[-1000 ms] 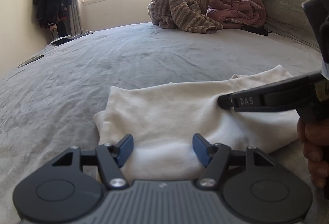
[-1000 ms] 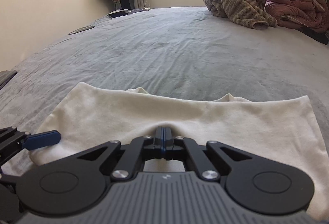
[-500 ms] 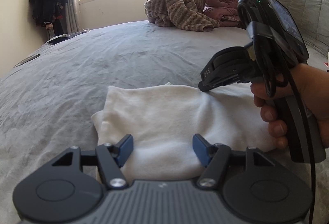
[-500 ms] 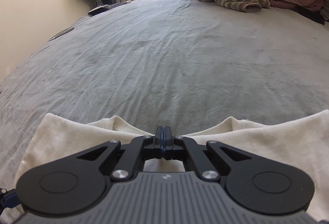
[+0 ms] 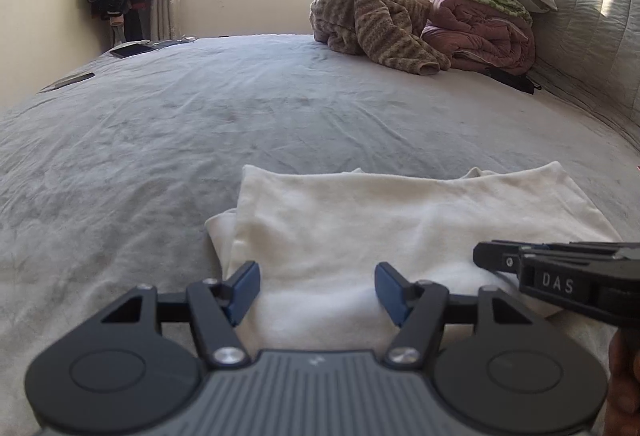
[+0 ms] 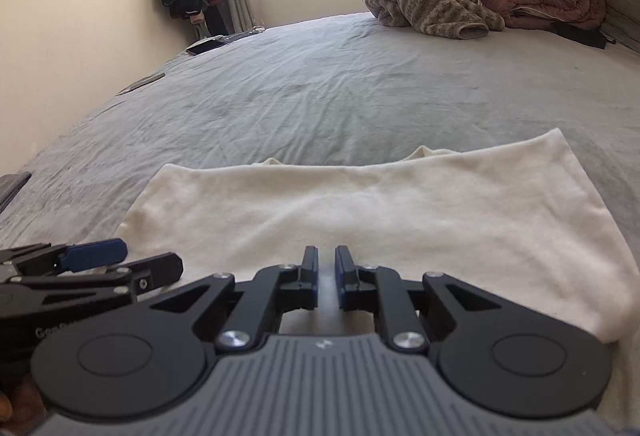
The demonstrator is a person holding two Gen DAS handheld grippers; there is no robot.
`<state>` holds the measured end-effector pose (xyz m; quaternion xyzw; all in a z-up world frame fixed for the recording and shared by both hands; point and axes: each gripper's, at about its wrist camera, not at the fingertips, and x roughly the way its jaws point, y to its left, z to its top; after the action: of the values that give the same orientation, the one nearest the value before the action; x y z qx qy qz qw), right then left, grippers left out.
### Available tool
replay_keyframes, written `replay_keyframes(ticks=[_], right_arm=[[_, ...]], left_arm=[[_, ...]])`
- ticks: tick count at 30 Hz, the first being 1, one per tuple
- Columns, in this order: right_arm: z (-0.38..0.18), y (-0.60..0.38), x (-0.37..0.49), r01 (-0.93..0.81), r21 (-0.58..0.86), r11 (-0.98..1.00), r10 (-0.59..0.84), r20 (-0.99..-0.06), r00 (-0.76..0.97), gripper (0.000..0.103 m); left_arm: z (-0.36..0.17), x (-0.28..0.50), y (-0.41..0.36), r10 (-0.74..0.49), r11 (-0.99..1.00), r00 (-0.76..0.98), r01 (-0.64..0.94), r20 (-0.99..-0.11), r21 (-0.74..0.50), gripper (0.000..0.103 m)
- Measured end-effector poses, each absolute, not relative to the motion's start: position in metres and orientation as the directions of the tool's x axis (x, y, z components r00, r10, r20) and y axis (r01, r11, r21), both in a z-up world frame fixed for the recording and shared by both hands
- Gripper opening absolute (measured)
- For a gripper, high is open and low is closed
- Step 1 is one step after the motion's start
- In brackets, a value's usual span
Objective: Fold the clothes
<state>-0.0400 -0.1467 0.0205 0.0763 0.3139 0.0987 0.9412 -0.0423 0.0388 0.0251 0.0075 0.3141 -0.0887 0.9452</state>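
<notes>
A cream garment [image 5: 400, 220], already folded into a flat rectangle, lies at the near edge of the grey bed [image 5: 280, 116]. The left gripper [image 5: 318, 286] hovers wide apart; the right gripper [image 6: 327, 272] is opening, empty (likely one fold remains).

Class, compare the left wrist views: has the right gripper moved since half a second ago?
Yes. The right gripper has dropped from up by the headboard to low over the near edge of the white garment, its jaws opening, nothing between them.
</notes>
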Motion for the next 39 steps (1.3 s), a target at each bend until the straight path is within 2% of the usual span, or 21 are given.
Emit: replay_keyframes(ticks=[9, 11, 15, 19, 21, 22, 26, 29, 30, 31, 32, 35, 39], right_arm=[[0.015, -0.142, -0.076, -0.155, 0.181, 0.971, 0.232, -0.566, 0.791, 0.015], [0.013, -0.146, -0.077, -0.154, 0.183, 0.971, 0.232, -0.560, 0.795, 0.005], [0.019, -0.159, -0.081, -0.130, 0.204, 0.970, 0.221, -0.531, 0.818, 0.003], [0.019, -0.189, -0.081, -0.019, 0.128, 0.992, 0.084, -0.524, 0.847, 0.005], [0.012, -0.216, -0.081, 0.058, 0.137, 0.989, 0.024, -0.534, 0.845, 0.003], [0.010, -0.229, -0.081, 0.078, 0.166, 0.983, 0.023, -0.532, 0.846, 0.000], [0.014, -0.262, -0.087, 0.142, 0.228, 0.963, -0.006, -0.512, 0.859, 0.000], [0.013, -0.272, -0.090, 0.191, 0.209, 0.959, -0.057, -0.518, 0.853, 0.000], [0.013, -0.275, -0.091, 0.208, 0.208, 0.956, -0.071, -0.521, 0.851, 0.003], [0.010, -0.280, -0.092, 0.230, 0.215, 0.949, -0.084, -0.531, 0.843, 0.014], [0.008, -0.282, -0.093, 0.237, 0.227, 0.945, -0.081, -0.538, 0.839, 0.017], [0.007, -0.277, -0.092, 0.219, 0.207, 0.954, -0.075, -0.540, 0.838, 0.017], [0.016, -0.277, -0.090, 0.213, 0.195, 0.957, -0.081, -0.527, 0.846, 0.017]], left_arm=[[0.023, -0.042, 0.043, -0.169, 0.982, 0.791, 0.183, -0.588, -0.036, 0.065], [0.022, -0.040, 0.047, -0.177, 0.982, 0.792, 0.180, -0.584, -0.054, 0.065], [0.018, -0.045, 0.044, -0.172, 0.982, 0.807, 0.189, -0.565, -0.028, 0.065], [0.019, -0.048, 0.046, -0.176, 0.981, 0.813, 0.190, -0.555, -0.032, 0.065], [0.019, -0.048, 0.049, -0.180, 0.981, 0.815, 0.187, -0.551, -0.044, 0.065], [0.019, -0.049, 0.050, -0.180, 0.982, 0.816, 0.184, -0.549, -0.048, 0.065], [0.019, -0.051, 0.054, -0.173, 0.984, 0.824, 0.169, -0.540, -0.057, 0.065], [0.022, -0.053, 0.063, -0.177, 0.984, 0.832, 0.142, -0.526, -0.107, 0.064], [0.023, -0.053, 0.065, -0.162, 0.986, 0.836, 0.121, -0.524, -0.113, 0.065], [0.024, -0.052, 0.070, -0.141, 0.989, 0.837, 0.090, -0.529, -0.120, 0.065], [0.022, -0.049, 0.074, -0.141, 0.987, 0.828, 0.077, -0.542, -0.139, 0.065], [0.015, -0.042, 0.084, -0.161, 0.978, 0.799, 0.050, -0.579, -0.202, 0.065], [0.022, -0.041, 0.093, -0.118, 0.980, 0.823, 0.007, -0.555, -0.198, 0.065]])
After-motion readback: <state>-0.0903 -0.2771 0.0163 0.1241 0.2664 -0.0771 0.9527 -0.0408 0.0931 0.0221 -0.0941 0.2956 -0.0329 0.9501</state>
